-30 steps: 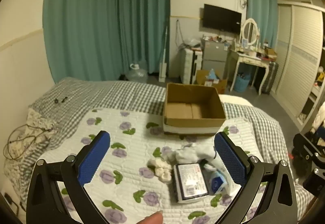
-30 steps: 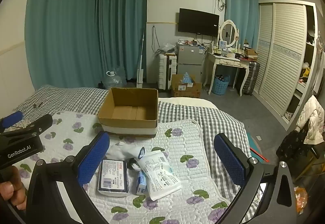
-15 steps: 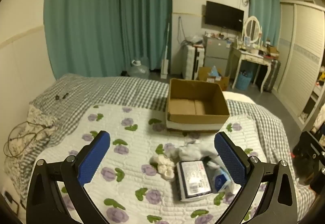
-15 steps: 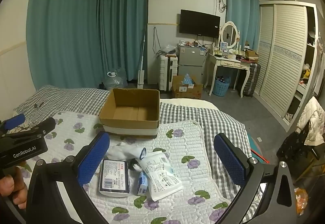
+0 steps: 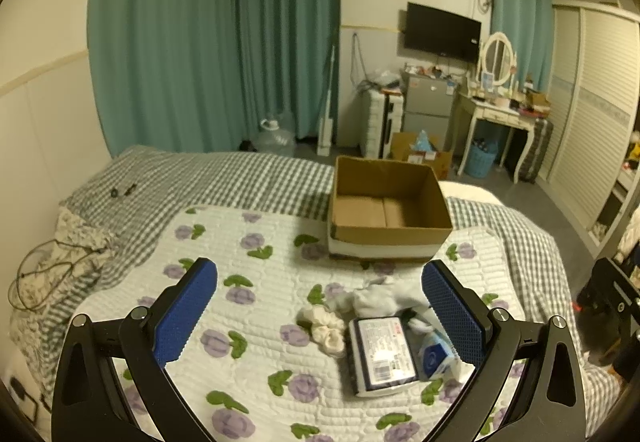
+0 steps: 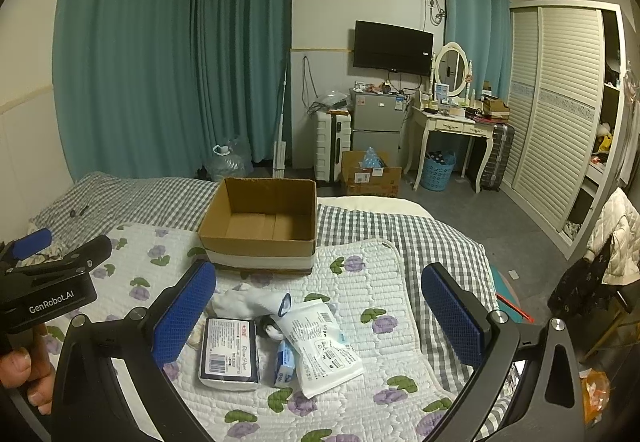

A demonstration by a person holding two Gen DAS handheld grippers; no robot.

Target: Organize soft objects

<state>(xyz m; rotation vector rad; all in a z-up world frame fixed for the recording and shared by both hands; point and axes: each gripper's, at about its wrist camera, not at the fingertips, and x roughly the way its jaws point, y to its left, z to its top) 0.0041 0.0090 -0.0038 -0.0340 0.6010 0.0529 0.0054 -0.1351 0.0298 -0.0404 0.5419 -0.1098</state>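
Both tools wide open over the bed, nothing gripped.
We note the left tool (image 5: pixel 319 316) and right tool (image 6: pixel 318 316) each hold their 2 blue pads far apart, empty. The soft items, white socks (image 5: pixel 370 300), a tissue pack (image 6: pixel 229 352) and a white pouch (image 6: pixel 322 346), lie clustered on the floral quilt (image 5: pixel 248 282), just before the open cardboard box (image 6: pixel 260 226), which stands empty.
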